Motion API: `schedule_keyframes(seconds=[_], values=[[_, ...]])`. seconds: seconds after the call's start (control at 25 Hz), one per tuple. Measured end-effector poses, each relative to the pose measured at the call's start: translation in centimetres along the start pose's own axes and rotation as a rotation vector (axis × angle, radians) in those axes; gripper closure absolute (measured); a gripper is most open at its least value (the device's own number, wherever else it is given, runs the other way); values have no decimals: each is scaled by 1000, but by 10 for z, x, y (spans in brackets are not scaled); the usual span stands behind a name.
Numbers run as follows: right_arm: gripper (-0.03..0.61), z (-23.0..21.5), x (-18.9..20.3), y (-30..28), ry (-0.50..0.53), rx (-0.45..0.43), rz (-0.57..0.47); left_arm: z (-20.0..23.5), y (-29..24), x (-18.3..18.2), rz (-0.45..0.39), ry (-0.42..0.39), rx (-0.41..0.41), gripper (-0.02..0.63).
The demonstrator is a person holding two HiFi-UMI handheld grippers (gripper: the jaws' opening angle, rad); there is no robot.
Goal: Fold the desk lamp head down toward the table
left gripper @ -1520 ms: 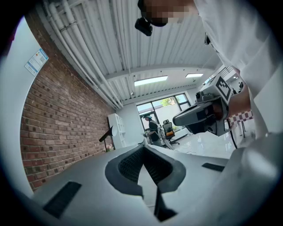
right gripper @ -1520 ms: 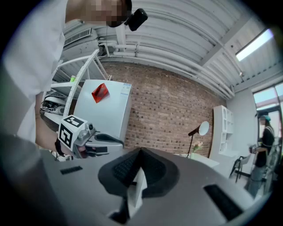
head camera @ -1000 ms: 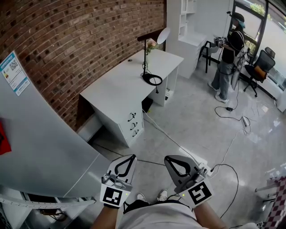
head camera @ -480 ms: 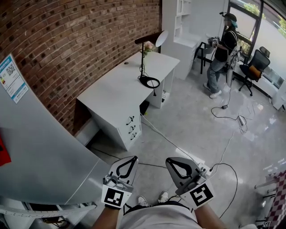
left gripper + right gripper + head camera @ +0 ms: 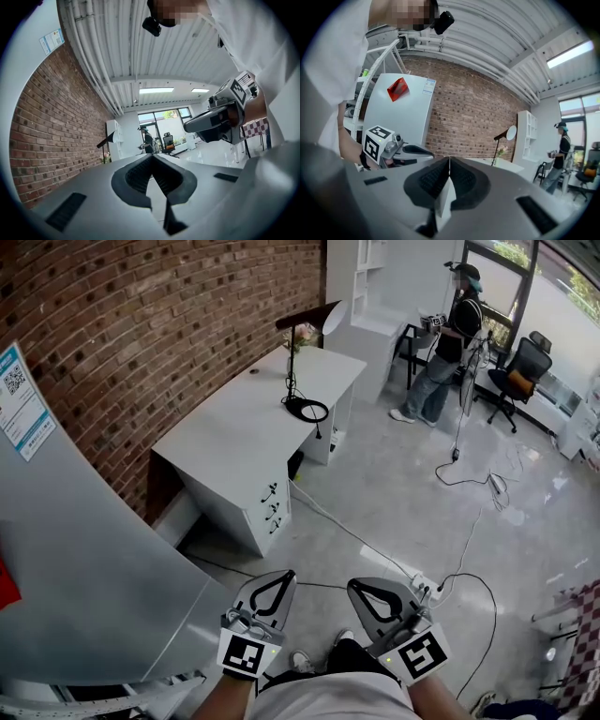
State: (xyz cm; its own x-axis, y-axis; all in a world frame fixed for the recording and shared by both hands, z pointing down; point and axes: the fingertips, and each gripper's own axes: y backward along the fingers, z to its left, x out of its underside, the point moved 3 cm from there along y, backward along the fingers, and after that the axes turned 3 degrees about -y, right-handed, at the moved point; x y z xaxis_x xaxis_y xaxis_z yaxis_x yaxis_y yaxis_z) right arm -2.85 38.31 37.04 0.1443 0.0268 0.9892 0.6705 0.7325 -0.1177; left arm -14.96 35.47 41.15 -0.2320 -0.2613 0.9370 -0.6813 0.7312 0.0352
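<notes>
A black desk lamp stands at the far end of the white desk, its arm up and its white round head raised to the right; its ring base lies on the desktop. Both grippers are far from it, held low before my body. My left gripper and right gripper are shut and hold nothing. In the left gripper view the shut jaws of that gripper point toward the distant lamp. The right gripper also faces the lamp.
A brick wall runs behind the desk, and a grey cabinet stands at my left. The desk has drawers at its front. Cables trail over the tiled floor. A person stands at the back near office chairs.
The desk, the lamp and the person at the back have shifted left in the head view. Both grippers stay shut, low before my body.
</notes>
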Motion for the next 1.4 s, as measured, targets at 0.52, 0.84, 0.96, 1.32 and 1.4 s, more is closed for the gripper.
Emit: schedule_keyframes(seconds=[0.52, 0.84, 0.96, 1.32, 1.4], values=[[560, -53, 2, -44, -14, -8, -16, 34, -53, 25, 7, 23, -22, 606], [560, -133, -3, -86, -13, -43, -48, 69, -128, 30, 24, 8, -57, 606], [560, -165, -7, -98, -10, -63, -61, 80, -159, 31, 27, -25, -71, 606], [560, -248, -3, -121, -10, -133, -92, 100, -237, 43, 57, 63, -166, 606], [560, -262, 3, -122, -13, -149, -89, 100, -251, 48, 73, 63, -178, 606]])
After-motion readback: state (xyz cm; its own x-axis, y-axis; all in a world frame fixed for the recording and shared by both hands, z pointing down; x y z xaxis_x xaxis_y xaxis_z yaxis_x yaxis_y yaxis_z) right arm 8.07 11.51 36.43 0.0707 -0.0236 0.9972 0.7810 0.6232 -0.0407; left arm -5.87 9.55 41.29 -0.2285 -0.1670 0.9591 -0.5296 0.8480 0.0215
